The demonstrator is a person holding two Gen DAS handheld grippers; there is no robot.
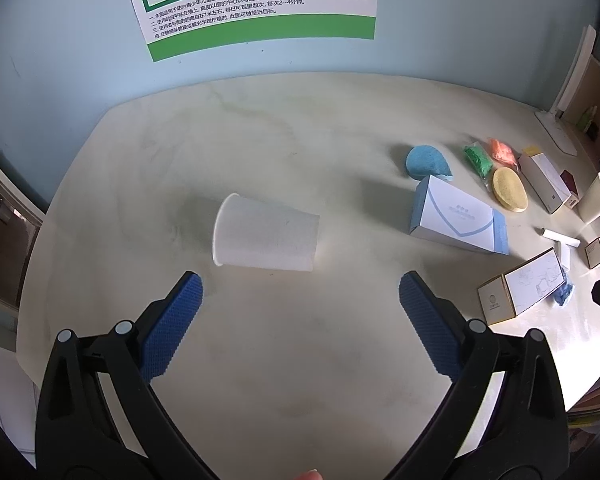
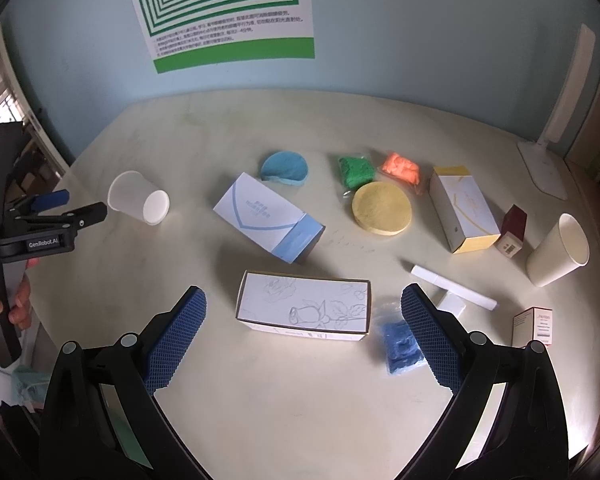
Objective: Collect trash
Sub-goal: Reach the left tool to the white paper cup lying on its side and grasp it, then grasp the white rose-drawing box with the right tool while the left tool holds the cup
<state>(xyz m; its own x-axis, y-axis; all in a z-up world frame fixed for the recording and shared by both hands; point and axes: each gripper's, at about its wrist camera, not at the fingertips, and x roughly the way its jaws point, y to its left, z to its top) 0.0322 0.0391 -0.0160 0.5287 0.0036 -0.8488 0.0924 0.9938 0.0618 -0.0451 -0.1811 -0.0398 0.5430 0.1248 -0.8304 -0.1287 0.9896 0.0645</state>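
Note:
A white paper cup [image 1: 266, 236] lies on its side on the pale table; it also shows in the right wrist view [image 2: 139, 197]. My left gripper [image 1: 300, 286] is open and empty, just short of the cup; it shows at the left of the right wrist view [image 2: 82, 206]. My right gripper [image 2: 303, 300] is open and empty, hovering over a white box with a rose drawing [image 2: 306, 306]. A blue-and-white box [image 2: 268, 218], a blue crumpled packet [image 2: 400, 342] and a white tube [image 2: 452, 286] lie nearby.
A blue sponge [image 2: 284, 168], green packet [image 2: 354, 170], orange packet [image 2: 402, 168], yellow round sponge [image 2: 382, 208], yellow-trimmed box [image 2: 462, 210], dark red box [image 2: 512, 230] and an upright paper cup [image 2: 558, 256] lie on the right. A white desk lamp [image 2: 548, 160] stands at the far right.

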